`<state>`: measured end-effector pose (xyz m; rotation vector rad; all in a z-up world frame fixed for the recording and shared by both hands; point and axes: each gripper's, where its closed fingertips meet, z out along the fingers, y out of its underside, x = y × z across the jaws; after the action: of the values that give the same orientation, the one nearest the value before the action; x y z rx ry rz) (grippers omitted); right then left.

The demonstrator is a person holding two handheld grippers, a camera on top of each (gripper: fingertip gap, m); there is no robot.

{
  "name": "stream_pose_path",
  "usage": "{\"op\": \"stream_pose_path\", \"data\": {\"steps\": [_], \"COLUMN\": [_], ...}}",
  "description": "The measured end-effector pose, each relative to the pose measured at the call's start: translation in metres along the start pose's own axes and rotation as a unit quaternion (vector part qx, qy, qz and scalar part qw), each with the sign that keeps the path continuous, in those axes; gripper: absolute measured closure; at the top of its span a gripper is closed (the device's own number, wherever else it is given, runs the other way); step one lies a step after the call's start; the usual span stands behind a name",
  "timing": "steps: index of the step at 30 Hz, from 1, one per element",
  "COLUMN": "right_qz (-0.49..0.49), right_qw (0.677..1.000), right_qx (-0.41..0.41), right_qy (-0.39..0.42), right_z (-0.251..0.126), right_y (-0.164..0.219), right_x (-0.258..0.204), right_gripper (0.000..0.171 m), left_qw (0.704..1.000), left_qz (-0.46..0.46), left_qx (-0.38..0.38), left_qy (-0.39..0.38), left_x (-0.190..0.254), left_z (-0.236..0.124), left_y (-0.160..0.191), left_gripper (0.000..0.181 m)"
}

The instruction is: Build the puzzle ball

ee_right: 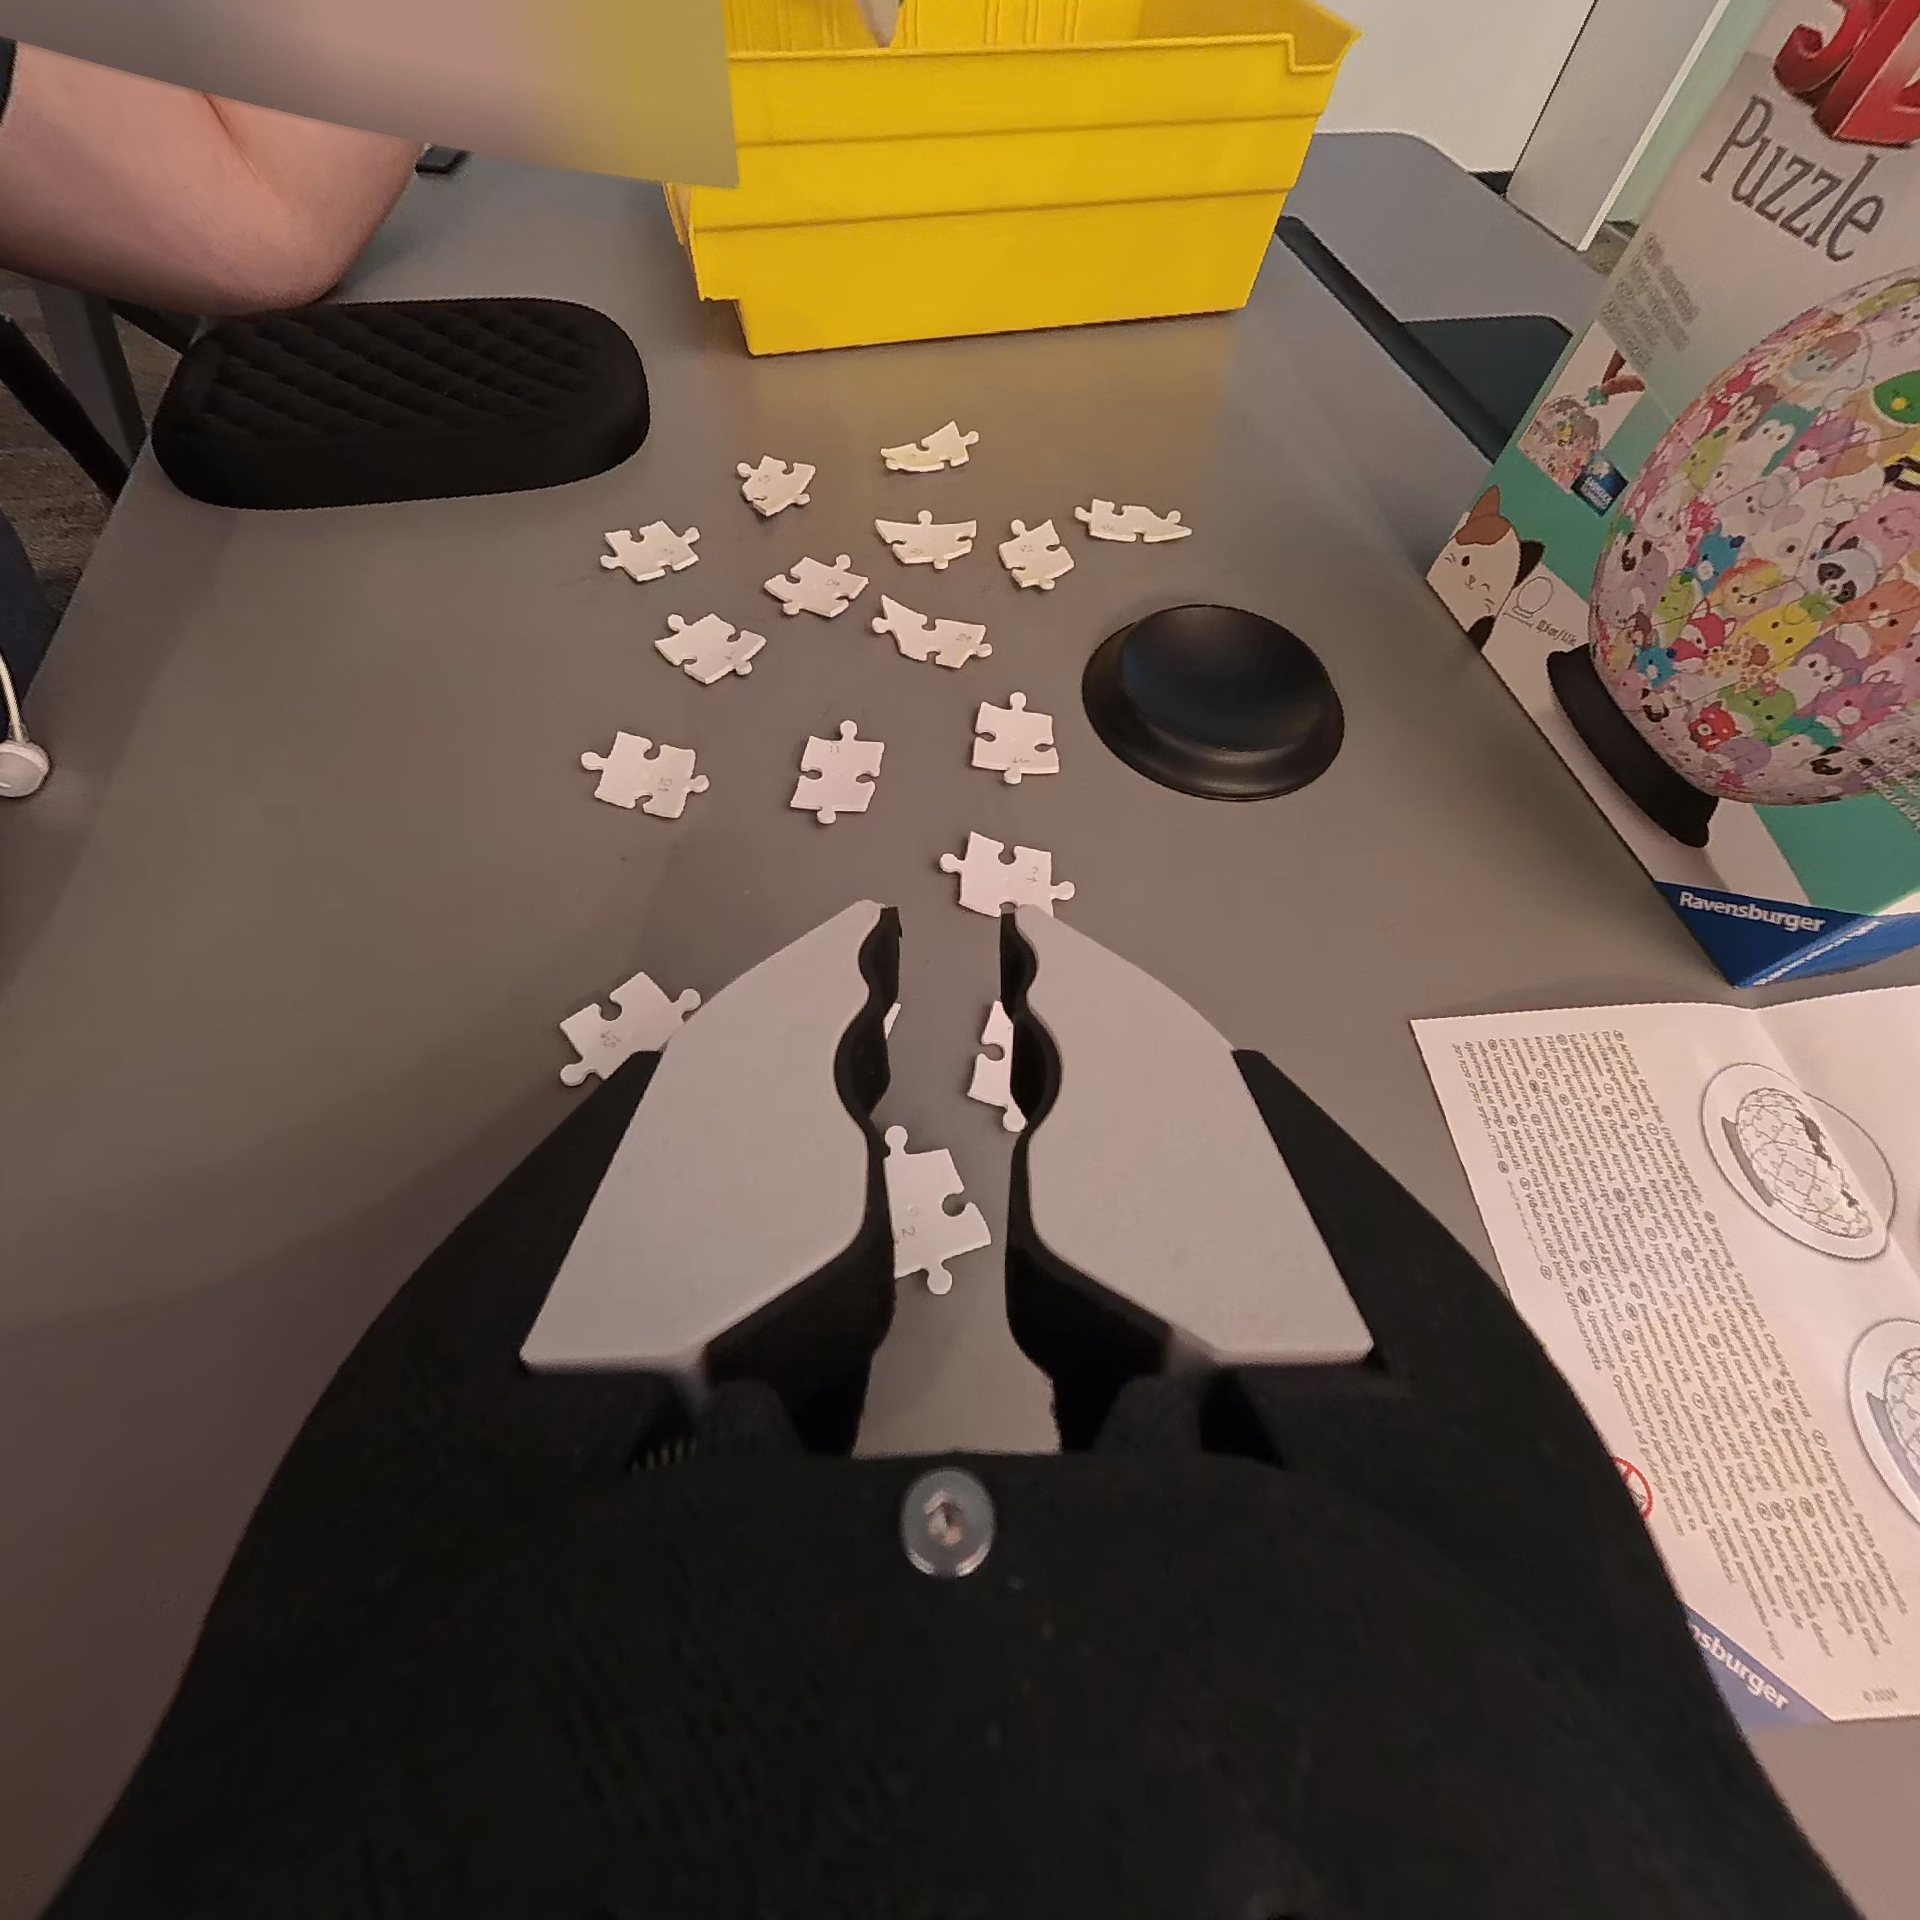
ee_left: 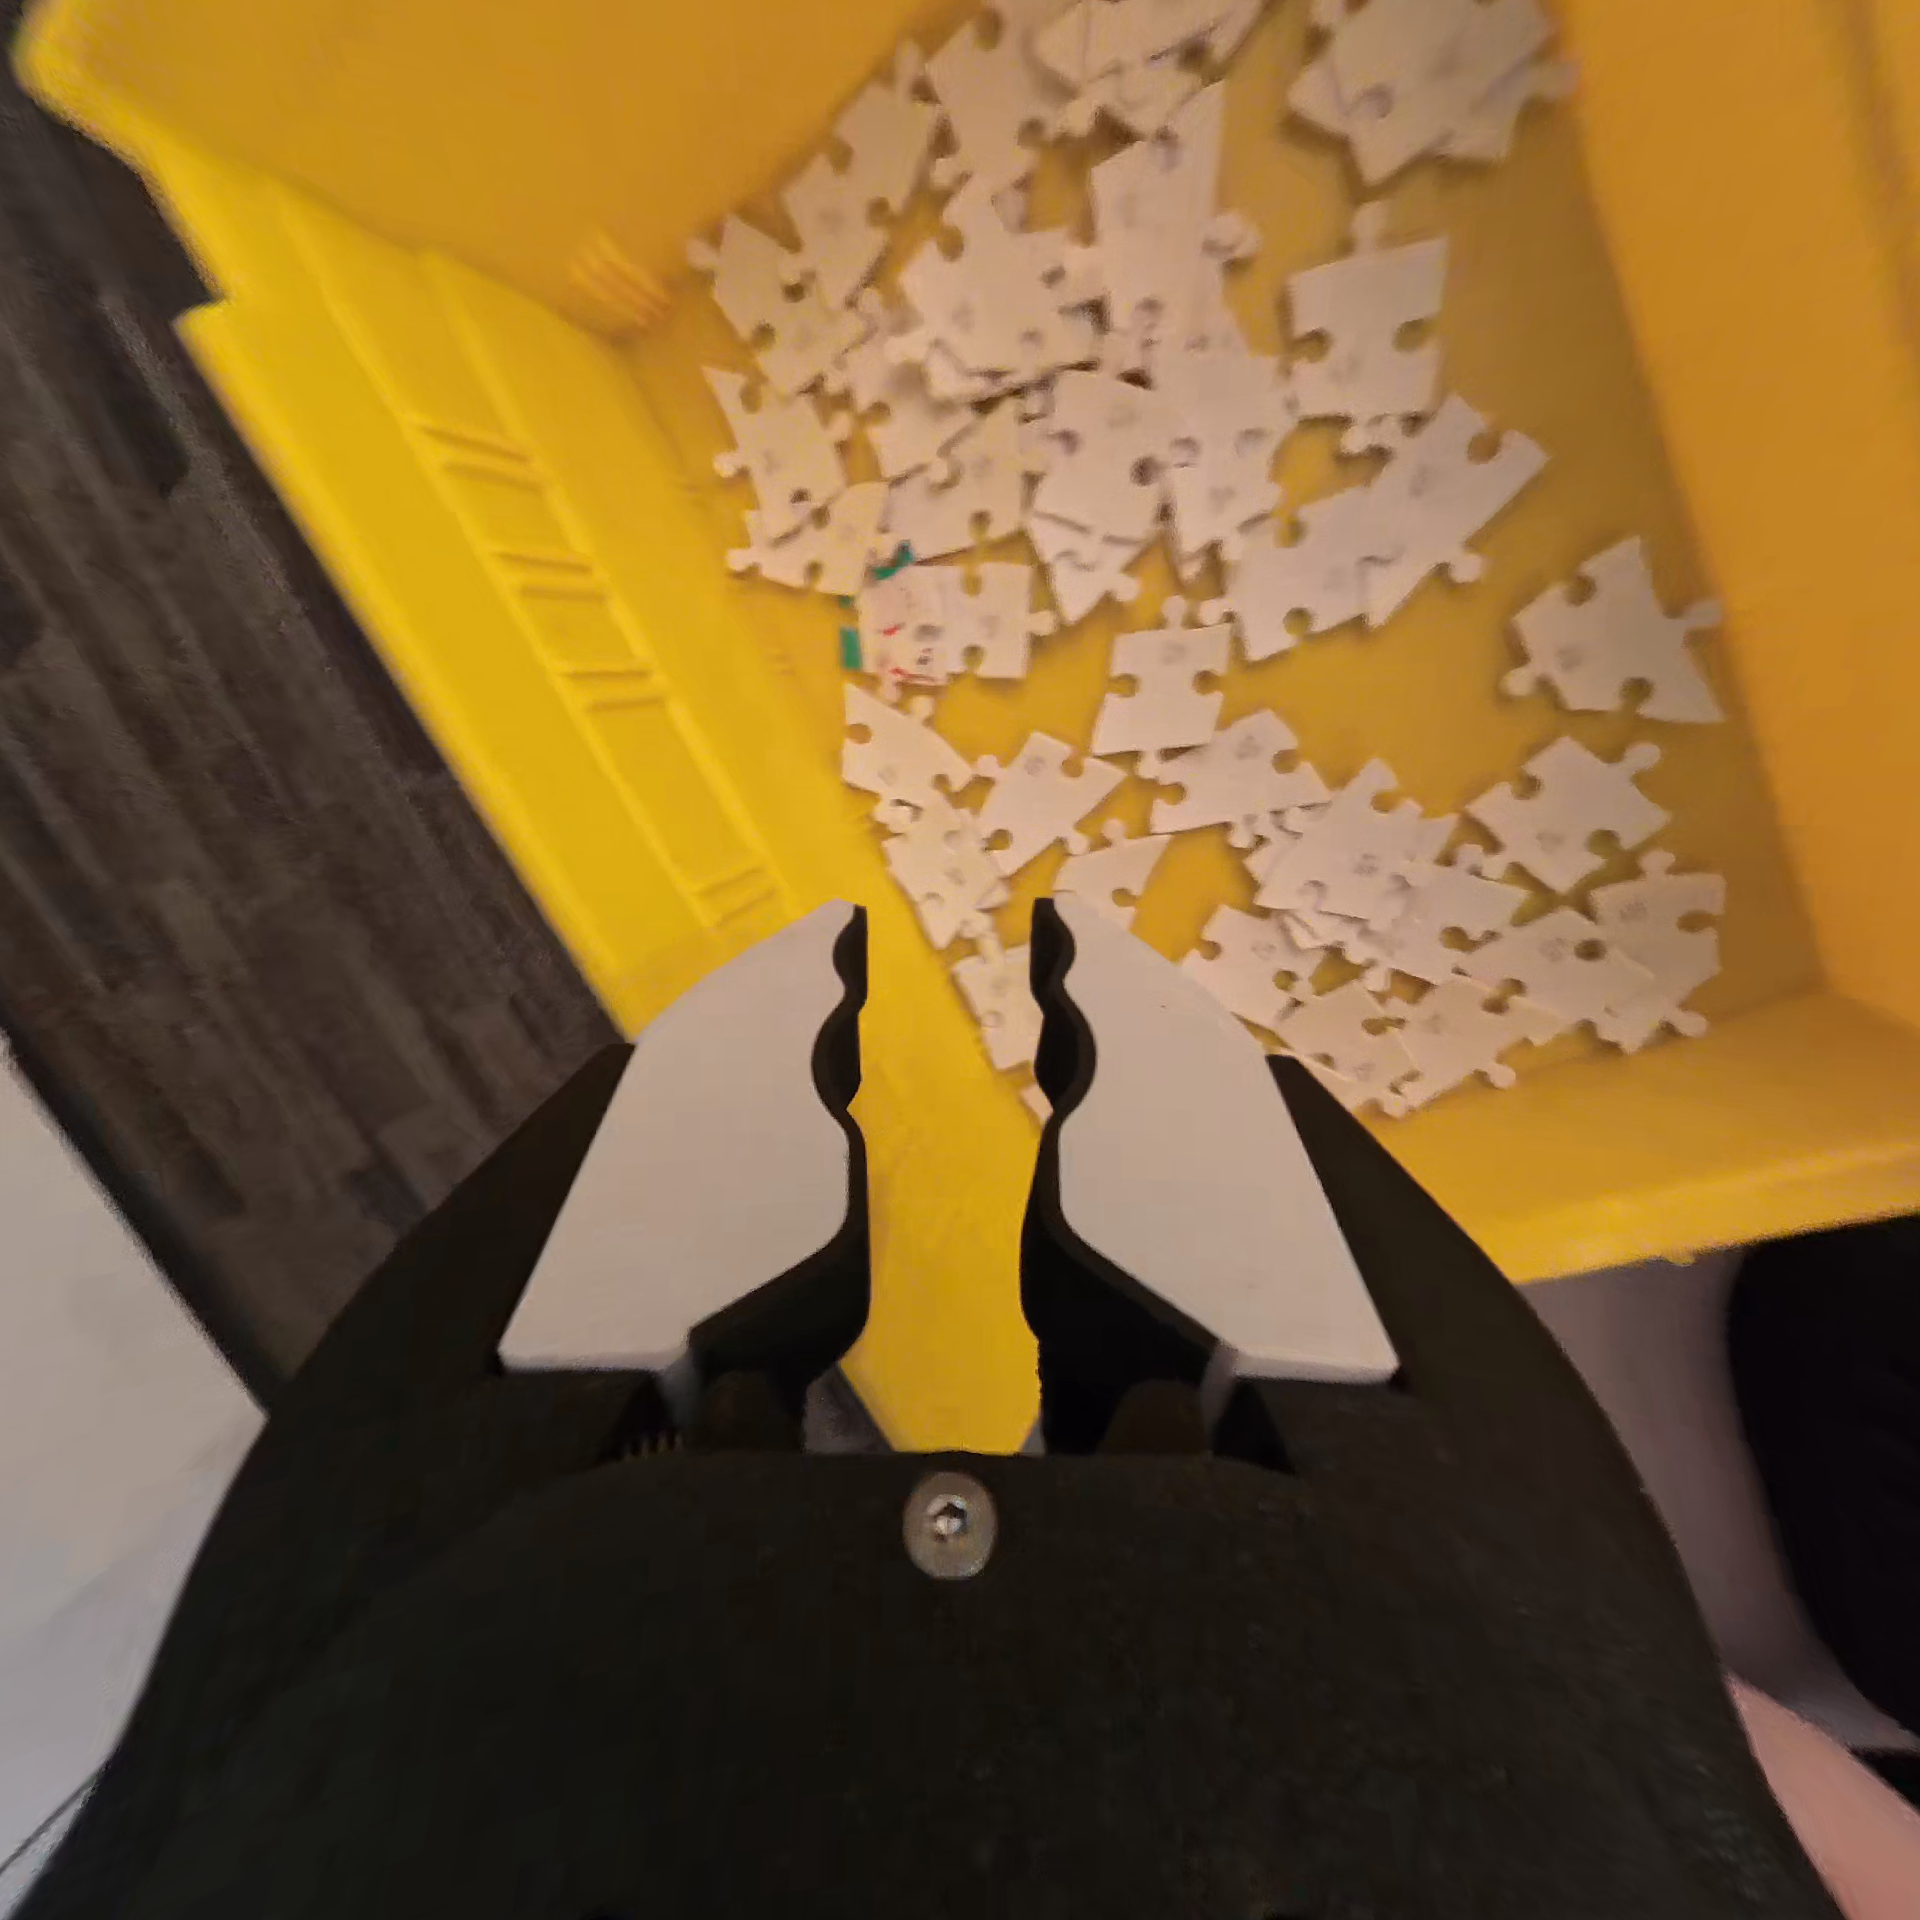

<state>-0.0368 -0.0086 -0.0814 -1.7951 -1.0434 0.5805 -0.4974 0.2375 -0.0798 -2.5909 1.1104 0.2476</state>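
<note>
Grey-padded and slightly parted, my right gripper is hovering empty over the smooth grey table, where some eighteen white interlocking puzzle pieces are lying beside one glossy black round stand. My left gripper, narrowly open and empty, is reaching into the yellow plastic bin of heaped white pieces.

printed writing on puzzle box, fine print on instruction leaflet, small marks on puzzle pieces
</note>
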Motion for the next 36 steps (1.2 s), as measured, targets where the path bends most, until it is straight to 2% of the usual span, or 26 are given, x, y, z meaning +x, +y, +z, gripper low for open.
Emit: {"op": "stream_pose_path", "data": {"steps": [2,5,9,11,13,15,18,28,33,36], "right_qz": [0.002,0.000,0.001,0.001,0.000,-0.001,0.002,-0.001,-0.001,-0.002], "right_qw": [1.000,1.000,1.000,1.000,1.000,1.000,1.000,1.000,1.000,1.000], "right_qx": [-0.001,-0.002,-0.001,-0.003,-0.005,-0.006,-0.006,-0.010,-0.013,-0.013], "right_qy": [-0.001,-0.001,-0.002,-0.004,-0.006,-0.006,-0.008,-0.012,-0.015,-0.015], "right_z": [0.000,0.000,0.000,0.001,0.002,0.002,0.002,0.004,0.004,0.004], "right_y": [0.001,0.001,0.000,0.001,0.002,0.002,0.002,0.002,0.003,0.003], "right_x": [0.000,0.000,-0.001,-0.001,-0.002,-0.002,-0.002,-0.005,-0.006,-0.007], "right_gripper": [0.152,0.152,0.152,0.152,0.152,0.152,0.152,0.152,0.152,0.152], "left_qw": [0.999,0.999,0.999,0.998,0.998,0.996,0.990,0.983,0.982,0.985], "left_qz": [0.023,0.017,-0.012,-0.033,-0.063,-0.093,-0.132,-0.153,-0.147,-0.129], "left_qx": [-0.020,-0.032,0.021,0.023,0.002,-0.016,-0.039,-0.092,-0.103,-0.104], "left_qy": [0.009,-0.030,-0.044,-0.046,-0.029,0.000,0.011,-0.037,-0.053,-0.045], "left_x": [0.007,-0.005,-0.015,-0.017,-0.011,-0.002,0.000,-0.014,-0.018,-0.012], "left_z": [0.005,0.011,0.016,0.024,0.034,0.045,0.059,0.074,0.076,0.077], "left_y": [0.005,0.004,-0.020,-0.027,-0.026,-0.025,-0.023,-0.007,-0.003,-0.005], "left_gripper": [0.149,0.146,0.146,0.142,0.143,0.152,0.152,0.146,0.158,0.172]}}
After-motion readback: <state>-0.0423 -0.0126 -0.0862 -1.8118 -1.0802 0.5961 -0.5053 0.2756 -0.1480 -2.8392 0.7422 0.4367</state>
